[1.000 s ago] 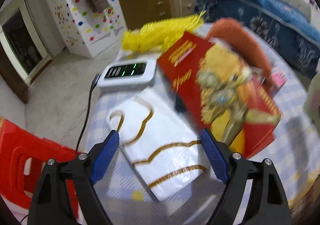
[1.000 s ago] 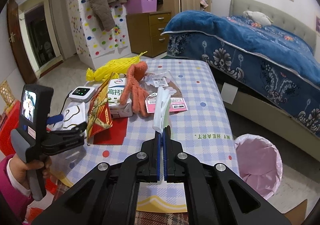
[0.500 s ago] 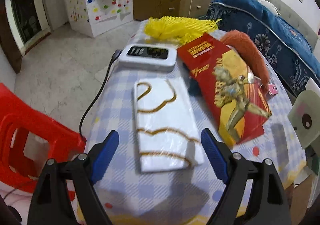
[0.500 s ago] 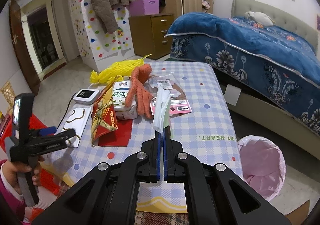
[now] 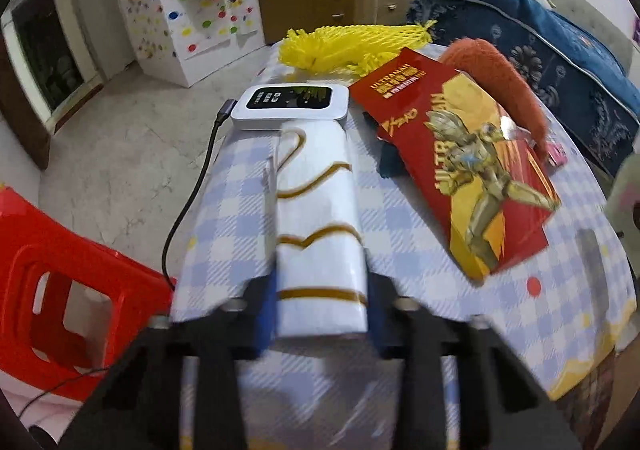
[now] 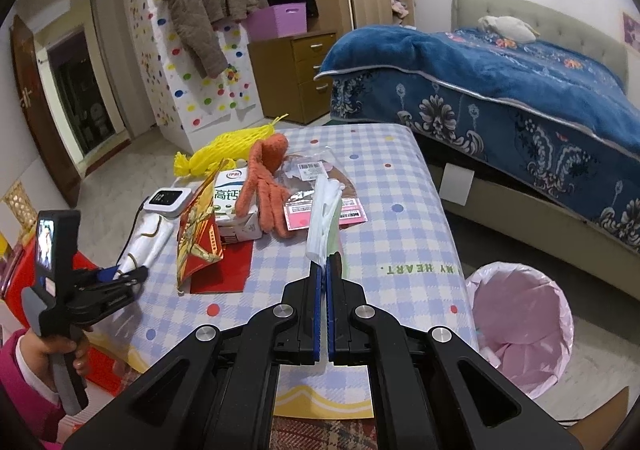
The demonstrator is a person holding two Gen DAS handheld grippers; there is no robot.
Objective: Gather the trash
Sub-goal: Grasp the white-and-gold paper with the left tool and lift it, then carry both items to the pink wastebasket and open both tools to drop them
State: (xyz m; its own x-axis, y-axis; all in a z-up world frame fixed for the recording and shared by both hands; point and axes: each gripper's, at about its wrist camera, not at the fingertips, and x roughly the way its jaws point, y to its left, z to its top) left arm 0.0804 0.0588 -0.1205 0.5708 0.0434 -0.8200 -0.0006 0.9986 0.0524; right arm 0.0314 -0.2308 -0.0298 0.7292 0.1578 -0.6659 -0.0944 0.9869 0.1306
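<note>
My left gripper is shut on the near end of a white wrapper with gold lines that lies on the checked table; both also show in the right wrist view, the gripper and the wrapper. My right gripper is shut on a white and pale green wrapper and holds it above the table. A bin with a pink liner stands on the floor to the right of the table.
On the table lie a red Ultraman packet, yellow foam netting, an orange plush toy, a milk carton, pink labelled packets and a white device with a cable. A red stool stands at the left, a bed at the right.
My left gripper moved forward onto the white and gold wrapper and closed on its near end. My right gripper stayed shut on its wrapper.
</note>
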